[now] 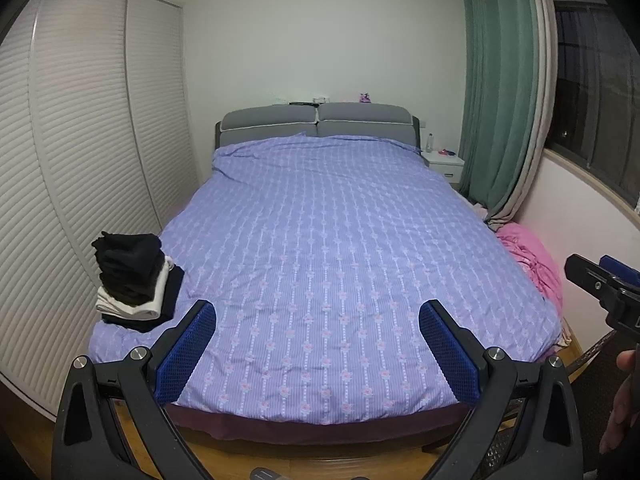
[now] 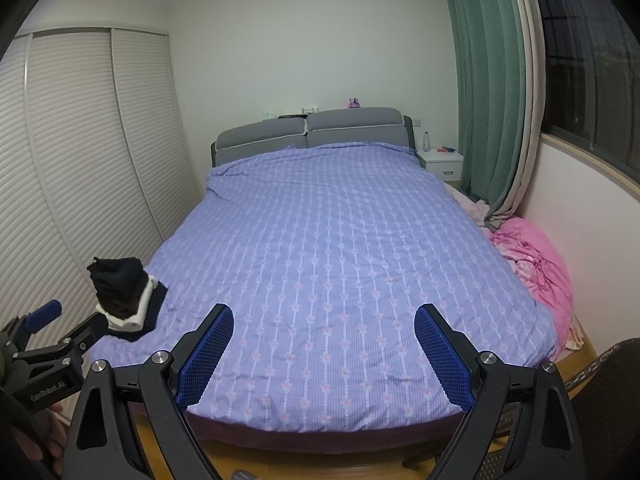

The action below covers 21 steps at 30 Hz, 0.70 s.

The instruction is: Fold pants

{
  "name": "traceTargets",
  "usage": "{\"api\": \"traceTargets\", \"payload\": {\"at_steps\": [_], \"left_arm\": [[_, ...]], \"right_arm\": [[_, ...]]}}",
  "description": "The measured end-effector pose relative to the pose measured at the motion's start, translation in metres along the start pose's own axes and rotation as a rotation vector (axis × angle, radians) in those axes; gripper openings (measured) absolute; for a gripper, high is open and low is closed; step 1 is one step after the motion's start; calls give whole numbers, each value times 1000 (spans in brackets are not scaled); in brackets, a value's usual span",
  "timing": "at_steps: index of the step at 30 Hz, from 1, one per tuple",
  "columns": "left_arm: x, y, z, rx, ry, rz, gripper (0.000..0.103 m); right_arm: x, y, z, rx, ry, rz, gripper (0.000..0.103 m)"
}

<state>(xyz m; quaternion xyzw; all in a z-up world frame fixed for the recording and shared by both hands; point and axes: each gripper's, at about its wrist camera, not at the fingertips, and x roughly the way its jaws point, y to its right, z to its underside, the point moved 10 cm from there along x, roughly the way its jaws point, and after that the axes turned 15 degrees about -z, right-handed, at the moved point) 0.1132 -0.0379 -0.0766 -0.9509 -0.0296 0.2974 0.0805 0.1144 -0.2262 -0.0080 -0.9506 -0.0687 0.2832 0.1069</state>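
Note:
A stack of folded black and white clothes [image 1: 134, 280] sits on the near left corner of the bed [image 1: 320, 240]; it also shows in the right wrist view [image 2: 126, 296]. No unfolded pants show on the purple floral cover [image 2: 320, 248]. My left gripper [image 1: 318, 316] is open and empty, held above the foot of the bed. My right gripper [image 2: 324, 320] is open and empty too, beside it. Each gripper shows at the edge of the other's view: the right one [image 1: 604, 284], the left one [image 2: 52, 328].
A white louvred wardrobe [image 1: 80, 160] runs along the left. A pink blanket [image 1: 532, 256] lies bunched at the bed's right side by green curtains [image 1: 496, 80] and a window. A white nightstand [image 1: 444, 164] stands by the grey headboard [image 1: 316, 120]. A dark woven chair [image 2: 600, 400] is at the lower right.

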Motion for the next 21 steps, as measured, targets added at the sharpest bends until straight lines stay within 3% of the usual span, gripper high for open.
{"api": "traceTargets", "payload": {"at_steps": [14, 21], "left_arm": [[8, 5, 5, -1, -48, 15, 103], [4, 8, 2, 6, -15, 19, 103]], "right_arm": [[-2, -1, -1, -7, 5, 6, 93], [-3, -1, -3, -12, 6, 0, 93]]}}
